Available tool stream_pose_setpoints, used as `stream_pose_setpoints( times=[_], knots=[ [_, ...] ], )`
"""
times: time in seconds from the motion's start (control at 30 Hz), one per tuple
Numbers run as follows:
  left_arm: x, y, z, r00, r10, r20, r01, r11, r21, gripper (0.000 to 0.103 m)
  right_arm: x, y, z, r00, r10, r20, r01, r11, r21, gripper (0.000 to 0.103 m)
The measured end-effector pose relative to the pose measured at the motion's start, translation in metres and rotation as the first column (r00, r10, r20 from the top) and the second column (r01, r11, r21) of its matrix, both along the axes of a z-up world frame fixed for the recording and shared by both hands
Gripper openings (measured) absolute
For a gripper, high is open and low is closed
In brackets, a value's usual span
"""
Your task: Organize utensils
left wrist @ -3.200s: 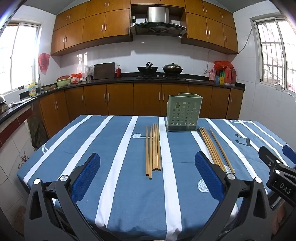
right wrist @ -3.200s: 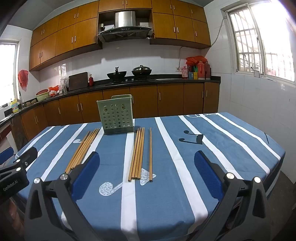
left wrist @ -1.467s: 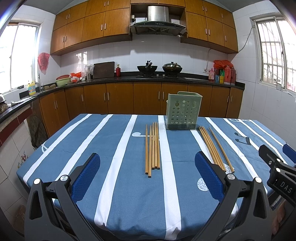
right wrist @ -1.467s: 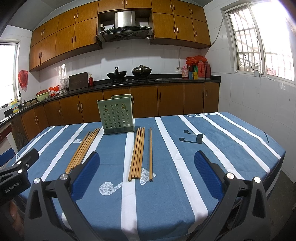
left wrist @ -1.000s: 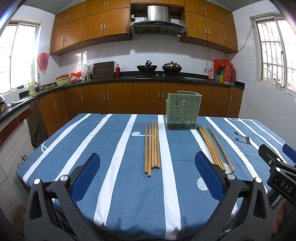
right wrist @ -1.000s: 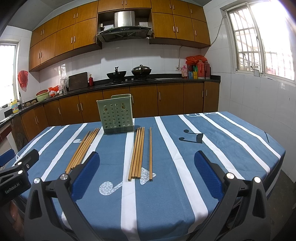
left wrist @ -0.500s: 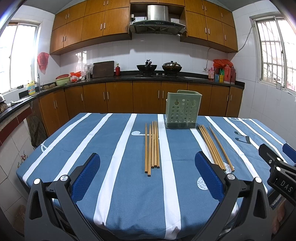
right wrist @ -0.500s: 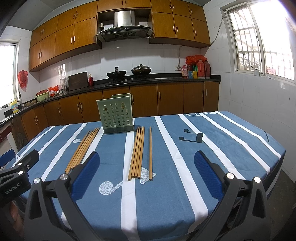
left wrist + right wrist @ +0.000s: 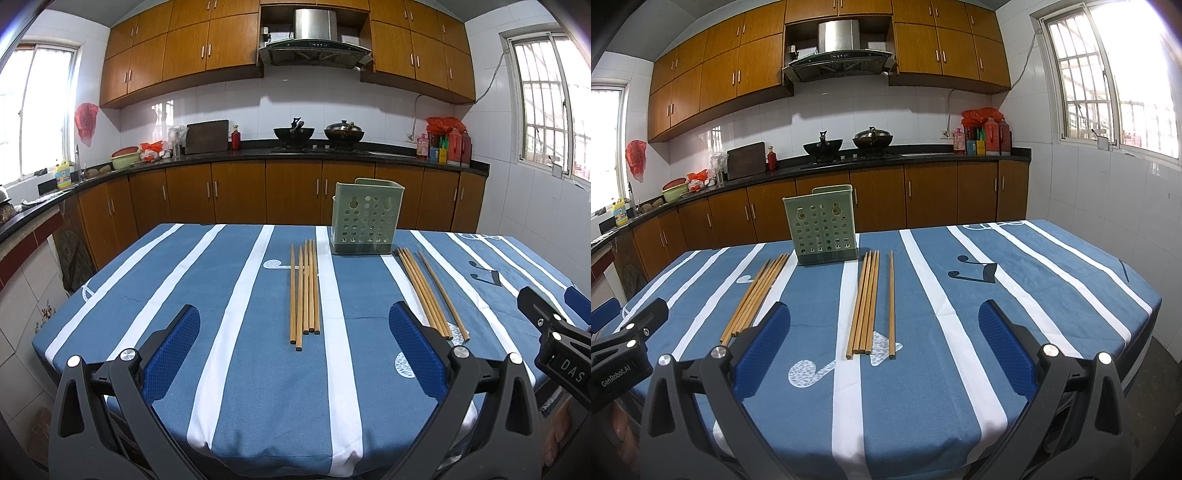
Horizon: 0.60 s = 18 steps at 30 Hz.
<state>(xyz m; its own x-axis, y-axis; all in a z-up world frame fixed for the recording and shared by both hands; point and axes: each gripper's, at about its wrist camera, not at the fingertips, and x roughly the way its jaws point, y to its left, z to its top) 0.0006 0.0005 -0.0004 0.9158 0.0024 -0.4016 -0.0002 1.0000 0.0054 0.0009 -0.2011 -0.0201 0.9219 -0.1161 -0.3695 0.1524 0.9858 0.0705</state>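
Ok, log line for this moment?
left tool open | right tool open | chopsticks on tablecloth | green holder looks empty

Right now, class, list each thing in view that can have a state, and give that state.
Left gripper: open, holding nothing.
Right gripper: open, holding nothing.
Green utensil holder: upright; no chopsticks visible inside.
Left chopstick group: flat on tablecloth.
Right chopstick group: flat on tablecloth.

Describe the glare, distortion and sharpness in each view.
Left wrist view: both windows blown out, cabinets bowed by fisheye, chopsticks sharp. Right wrist view: right window glares white, dark vignette in the corners, green holder crisp, tablecloth evenly lit.
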Motion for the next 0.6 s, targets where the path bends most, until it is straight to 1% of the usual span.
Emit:
stream_pose_setpoints(
  times=[0.17,0.27,0.4,0.5,0.6],
  knots=[
    [0.007,0.006,-0.005,0.999,0.026,-0.028,-0.026,1.000,0.001,0.101,0.007,-0.003,-0.001,1.000,-0.005,-0.016,0.005,1.000,0.007,0.099],
    [0.016,0.012,-0.011,0.996,0.053,-0.070,-0.054,0.999,-0.008,0.101,0.013,-0.010,0.002,0.999,-0.012,-0.031,0.013,1.000,0.020,0.099],
    [0.038,0.031,-0.018,0.981,0.080,-0.179,-0.089,0.995,-0.044,0.101,0.030,-0.022,-0.006,0.996,-0.046,-0.079,0.050,0.998,0.044,0.099],
    [0.052,0.040,-0.020,0.972,0.079,-0.222,-0.094,0.994,-0.059,0.101,0.050,-0.031,-0.008,0.990,-0.061,-0.128,0.070,0.996,0.062,0.099],
    [0.066,0.049,-0.022,0.964,0.098,-0.246,-0.111,0.993,-0.040,0.101,0.074,-0.037,-0.014,0.981,-0.051,-0.190,0.066,0.995,0.077,0.087]
  ],
)
